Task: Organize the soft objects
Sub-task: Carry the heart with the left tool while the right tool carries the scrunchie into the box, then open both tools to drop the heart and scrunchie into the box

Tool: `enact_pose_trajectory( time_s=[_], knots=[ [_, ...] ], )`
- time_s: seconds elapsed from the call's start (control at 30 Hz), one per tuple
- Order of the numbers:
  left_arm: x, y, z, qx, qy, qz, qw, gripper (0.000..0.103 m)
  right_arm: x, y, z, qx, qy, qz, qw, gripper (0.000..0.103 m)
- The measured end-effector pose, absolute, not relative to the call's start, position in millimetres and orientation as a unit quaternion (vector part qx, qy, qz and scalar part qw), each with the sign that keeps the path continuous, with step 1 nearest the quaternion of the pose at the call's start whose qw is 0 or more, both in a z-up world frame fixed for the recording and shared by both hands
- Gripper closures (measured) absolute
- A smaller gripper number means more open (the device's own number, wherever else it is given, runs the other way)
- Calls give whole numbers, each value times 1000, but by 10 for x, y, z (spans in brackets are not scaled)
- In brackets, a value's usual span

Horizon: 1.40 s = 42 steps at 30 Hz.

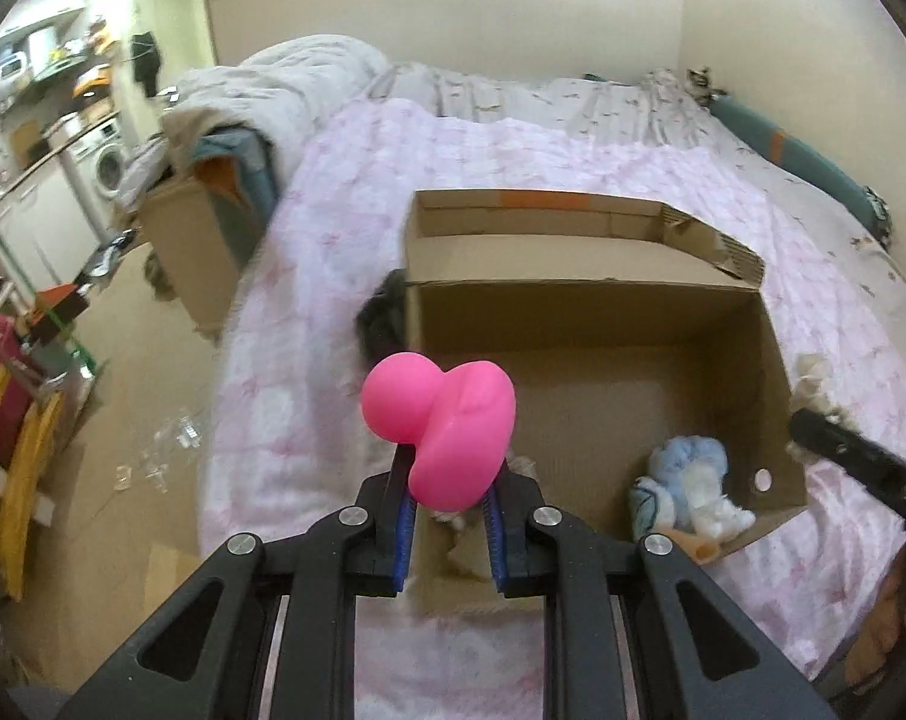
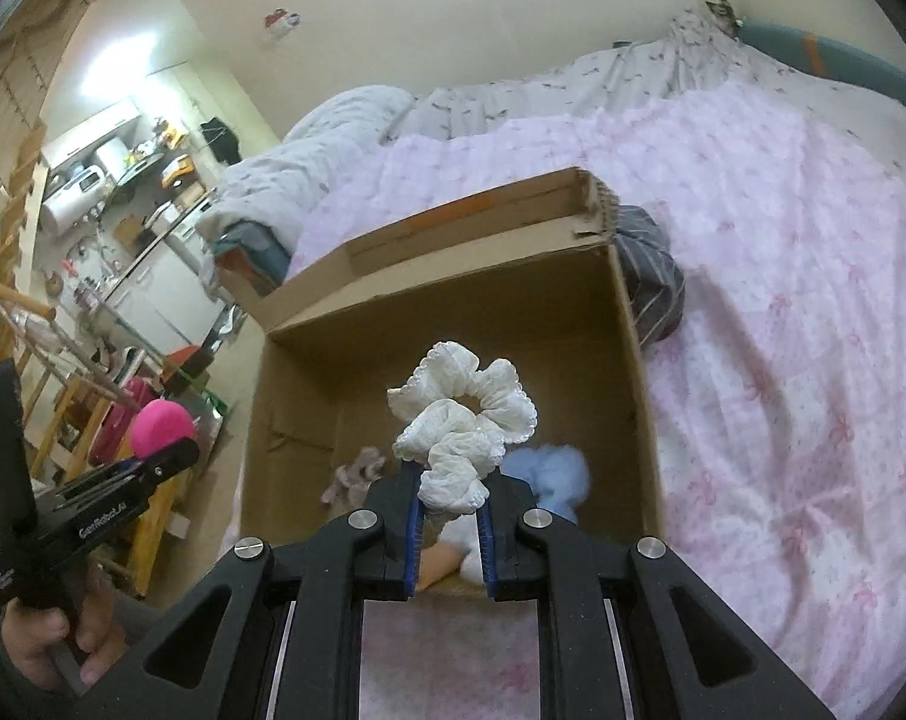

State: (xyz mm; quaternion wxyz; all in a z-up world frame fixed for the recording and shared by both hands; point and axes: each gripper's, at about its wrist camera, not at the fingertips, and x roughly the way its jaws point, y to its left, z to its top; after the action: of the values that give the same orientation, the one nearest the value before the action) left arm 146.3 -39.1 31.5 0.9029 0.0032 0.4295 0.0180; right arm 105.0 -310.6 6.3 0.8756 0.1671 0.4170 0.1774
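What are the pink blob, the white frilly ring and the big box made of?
Pink blob: probably soft silicone or foam; smooth, matte, rounded, seamless.
White ring: a fabric scrunchie, likely thin crinkled cloth; gathered ruffles with stitched edges.
Box: corrugated cardboard, plain brown and dull; the fluted layer shows at a torn flap edge.

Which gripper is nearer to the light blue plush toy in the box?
Right. The right gripper, holding the white scrunchie, hangs just above the light blue plush toy; the left gripper, holding a pink toy, is further left.
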Motion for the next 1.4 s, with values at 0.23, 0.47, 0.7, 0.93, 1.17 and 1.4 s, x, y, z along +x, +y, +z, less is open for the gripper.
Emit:
enact_pose_trajectory(
  time_s=[0.23,0.47,0.7,0.93,1.17,1.4],
  knots=[
    [1606,-465,-48,-35,445,-42,894,85,1132,-3048,-177,173,453,178,856,86],
    [1626,-557,-242,-22,466,-49,883,85,1127,-2881,-282,170,465,205,844,86],
    [1582,-628,-302,-31,481,-76,873,85,1171,-2702,-419,164,491,240,821,86],
    [1573,-645,-351,-22,489,-73,869,85,1199,-2502,-554,136,509,245,814,86],
    [1576,-624,-381,-18,494,-62,867,85,1265,-2438,-612,132,505,235,820,86],
    [1578,-640,-367,-17,490,-62,869,85,1216,-2510,-559,138,490,234,828,85]
  ],
)
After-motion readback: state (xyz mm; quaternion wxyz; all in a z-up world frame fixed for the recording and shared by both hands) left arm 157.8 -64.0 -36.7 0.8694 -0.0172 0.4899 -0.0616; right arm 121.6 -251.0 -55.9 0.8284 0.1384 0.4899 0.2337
